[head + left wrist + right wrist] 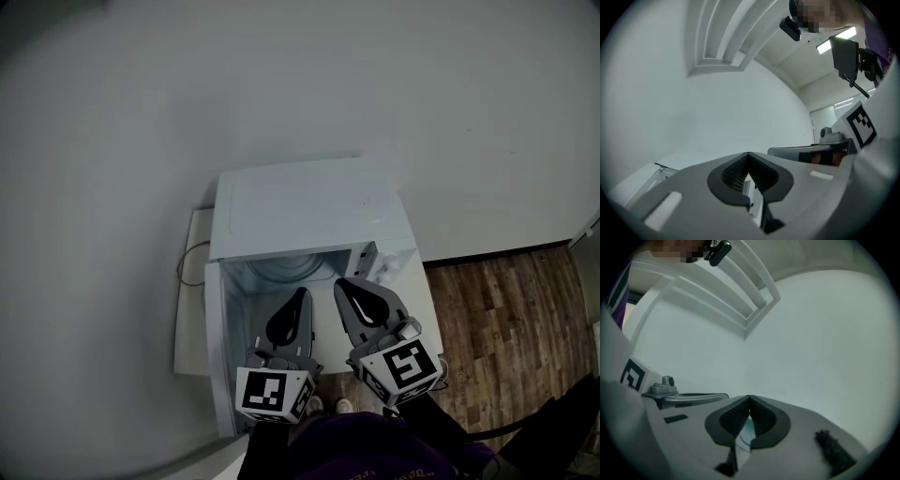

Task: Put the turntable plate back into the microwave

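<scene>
Left tongs [298, 302] and right tongs [349, 289] were both closed and empty at 6 o'clock of the microwave [300, 206], with the plate [281, 270] inside.

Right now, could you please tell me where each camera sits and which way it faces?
Head view: on the person's head, looking steeply down at the open microwave; the left gripper, right gripper and purple clothing show.
Left gripper view: on the left gripper, tilted up at the wall and ceiling; its shut jaws show.
Right gripper view: on the right gripper, tilted up at the wall; its shut jaws show.
Shared: each gripper view catches the other gripper beside it.
</scene>
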A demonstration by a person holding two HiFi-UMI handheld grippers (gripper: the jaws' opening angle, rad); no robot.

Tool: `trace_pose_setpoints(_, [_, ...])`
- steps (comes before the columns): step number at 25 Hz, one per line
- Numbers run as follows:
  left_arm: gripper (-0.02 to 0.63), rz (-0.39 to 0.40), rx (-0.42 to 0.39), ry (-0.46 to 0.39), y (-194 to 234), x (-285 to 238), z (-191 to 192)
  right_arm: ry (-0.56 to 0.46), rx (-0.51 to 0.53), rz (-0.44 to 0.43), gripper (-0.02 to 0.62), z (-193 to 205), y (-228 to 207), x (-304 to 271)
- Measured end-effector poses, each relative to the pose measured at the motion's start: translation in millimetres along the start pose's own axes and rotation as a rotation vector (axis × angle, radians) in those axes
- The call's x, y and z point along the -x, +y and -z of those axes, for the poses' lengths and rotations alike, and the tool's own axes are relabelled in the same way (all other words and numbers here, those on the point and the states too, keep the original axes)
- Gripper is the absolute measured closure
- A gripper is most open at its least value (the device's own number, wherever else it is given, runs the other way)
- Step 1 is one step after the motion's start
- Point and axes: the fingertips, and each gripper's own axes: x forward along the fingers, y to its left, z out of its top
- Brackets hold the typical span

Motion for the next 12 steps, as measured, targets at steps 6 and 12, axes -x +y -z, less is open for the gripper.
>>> trace_pose_setpoints(6, [0.600, -0.008, -0.012, 0.000, 1.1, 1.9, -2.4, -0.012, 0.013, 0.002, 0.584, -5.8, 1.1, -0.3])
trace_pose_setpoints(12, [0.600, -0.019, -0.023, -0.002, 4.9, 2.7, -5.3, -0.033, 0.012, -0.005, 0.584, -8.7, 2.8, -2.7])
